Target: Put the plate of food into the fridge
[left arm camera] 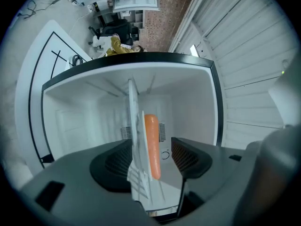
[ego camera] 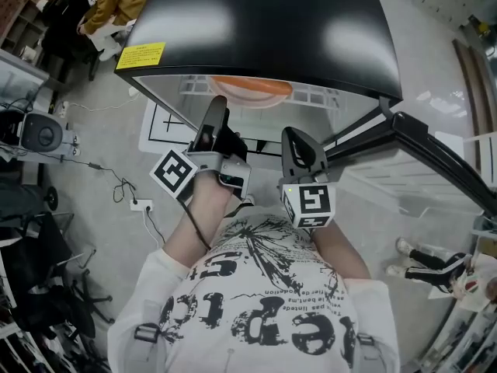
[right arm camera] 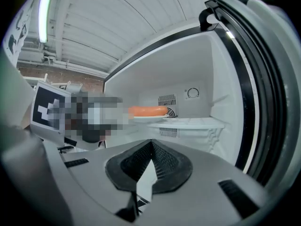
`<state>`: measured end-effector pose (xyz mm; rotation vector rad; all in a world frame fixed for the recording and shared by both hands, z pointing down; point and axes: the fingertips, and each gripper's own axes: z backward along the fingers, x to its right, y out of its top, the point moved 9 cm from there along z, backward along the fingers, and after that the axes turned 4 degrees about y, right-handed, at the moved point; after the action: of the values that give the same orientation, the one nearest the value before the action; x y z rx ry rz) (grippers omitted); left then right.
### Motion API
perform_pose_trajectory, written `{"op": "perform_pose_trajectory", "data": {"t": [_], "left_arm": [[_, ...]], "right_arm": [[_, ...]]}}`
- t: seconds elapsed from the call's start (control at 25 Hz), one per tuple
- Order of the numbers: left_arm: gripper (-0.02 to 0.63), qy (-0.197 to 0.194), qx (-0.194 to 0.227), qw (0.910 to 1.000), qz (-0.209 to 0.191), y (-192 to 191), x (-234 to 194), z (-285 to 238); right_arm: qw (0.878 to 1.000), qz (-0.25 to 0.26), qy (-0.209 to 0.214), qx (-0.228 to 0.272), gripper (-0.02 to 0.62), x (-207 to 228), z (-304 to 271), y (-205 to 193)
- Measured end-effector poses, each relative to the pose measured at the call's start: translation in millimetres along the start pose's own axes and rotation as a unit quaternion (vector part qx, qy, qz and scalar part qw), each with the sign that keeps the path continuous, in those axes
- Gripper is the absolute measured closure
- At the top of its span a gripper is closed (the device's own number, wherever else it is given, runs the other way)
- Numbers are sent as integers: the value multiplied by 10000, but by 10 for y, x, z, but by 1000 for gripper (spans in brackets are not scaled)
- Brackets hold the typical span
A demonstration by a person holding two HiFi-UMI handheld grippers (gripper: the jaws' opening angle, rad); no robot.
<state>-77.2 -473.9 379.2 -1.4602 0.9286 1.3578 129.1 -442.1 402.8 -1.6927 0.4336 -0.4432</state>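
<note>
Currently the fridge [ego camera: 264, 22] shelf [right arm camera: 197, 123] is being loaded near its front edge with the plate of food [right arm camera: 148, 117]. Its rim is being straddled, ungripped, by the wide-open left gripper [left arm camera: 151, 157], the right gripper [right arm camera: 150, 161] being held closed, empty. A skewed withdrawal risks dragging it off.

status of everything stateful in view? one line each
Fridge door: open.
Plate: level on the shelf inside, not gripped.
Food: lying on the plate.
Left hand-held gripper: open, jaws apart either side of the plate, pads off it.
Right hand-held gripper: shut, nothing between the jaws.
</note>
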Motion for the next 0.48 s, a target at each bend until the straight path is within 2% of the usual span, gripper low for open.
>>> {"op": "perform_pose_trajectory", "data": {"t": [0.12,0.2,0.28,0.32,0.48], "left_arm": [[336,-28,-53,9999,-120,38,-54,80],[423,-14,-89,9993,-362,66,-63,127],[568,30,-92,9981,-615,100,-75,174],[600,54,-93,9973,-723,117,-92,199],[600,-113,-179,9954,-932,124,-149,237]], "right_arm": [[10000,12,40,-14,595,-59,-17,-7],[10000,0,59,-24,595,-100,-30,-4],[10000,-29,76,-43,595,-142,-42,-2],[9999,-38,78,-51,595,-160,-46,-3],[10000,-30,62,-45,595,-200,-68,-11]]}}
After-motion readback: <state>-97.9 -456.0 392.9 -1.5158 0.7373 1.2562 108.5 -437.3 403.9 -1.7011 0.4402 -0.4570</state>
